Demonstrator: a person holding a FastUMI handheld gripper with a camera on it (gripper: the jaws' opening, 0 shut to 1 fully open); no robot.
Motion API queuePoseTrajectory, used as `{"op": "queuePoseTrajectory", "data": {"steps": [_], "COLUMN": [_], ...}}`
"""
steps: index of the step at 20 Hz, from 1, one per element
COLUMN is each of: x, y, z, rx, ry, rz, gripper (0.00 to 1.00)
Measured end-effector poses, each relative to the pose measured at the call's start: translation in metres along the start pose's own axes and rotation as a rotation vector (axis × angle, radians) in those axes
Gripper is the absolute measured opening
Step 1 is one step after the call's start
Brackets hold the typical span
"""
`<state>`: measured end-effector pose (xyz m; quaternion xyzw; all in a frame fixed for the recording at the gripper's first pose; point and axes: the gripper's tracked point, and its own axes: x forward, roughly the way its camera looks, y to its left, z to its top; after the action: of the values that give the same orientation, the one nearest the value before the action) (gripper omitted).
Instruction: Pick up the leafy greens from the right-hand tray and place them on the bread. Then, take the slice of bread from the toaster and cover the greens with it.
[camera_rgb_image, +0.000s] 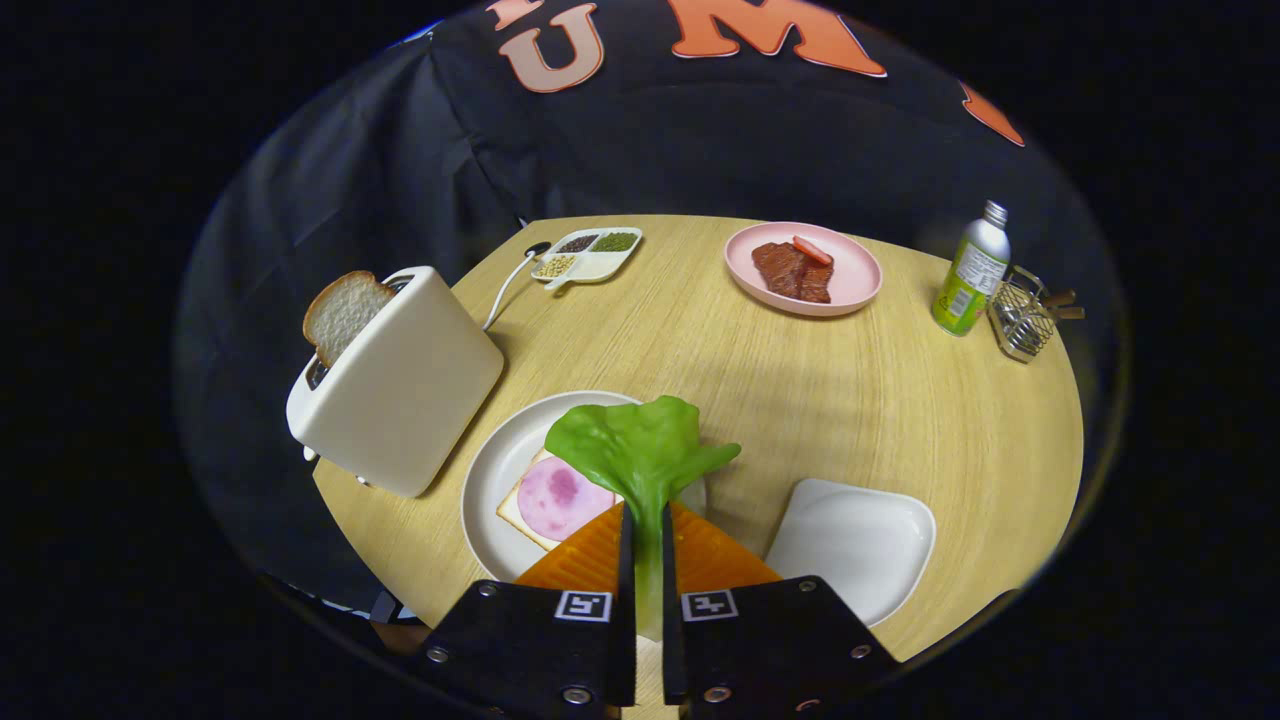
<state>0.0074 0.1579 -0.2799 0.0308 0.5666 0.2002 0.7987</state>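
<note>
Leafy greens (640, 450) hang pinched in my hand-held gripper (648, 545), over the plate's (485, 480) open bread (520, 510); not laid down yet. Left of the plate, the toaster (400, 385) holds its slice (342, 312).

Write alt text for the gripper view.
The gripper is shut on a leafy green, held over ham-topped bread on a round plate. A toaster holding a bread slice stands beside it on the wooden table.

The gripper (647, 530) hangs with both fingers (590, 555) pinched nearly together around a stem.
</note>
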Motion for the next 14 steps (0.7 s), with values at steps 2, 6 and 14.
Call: {"op": "queuePoseTrajectory", "data": {"steps": [2,6,14], "x": [0.01,0.029,0.043], "y": [0.01,0.023,0.046], "z": [0.002,-0.005,-0.011], "rx": [-0.009,-0.019,-0.087], "ry": [0.01,0.065,0.095], "rz": [0.011,0.014,0.01], "gripper": [0.11,0.13,0.33]}}
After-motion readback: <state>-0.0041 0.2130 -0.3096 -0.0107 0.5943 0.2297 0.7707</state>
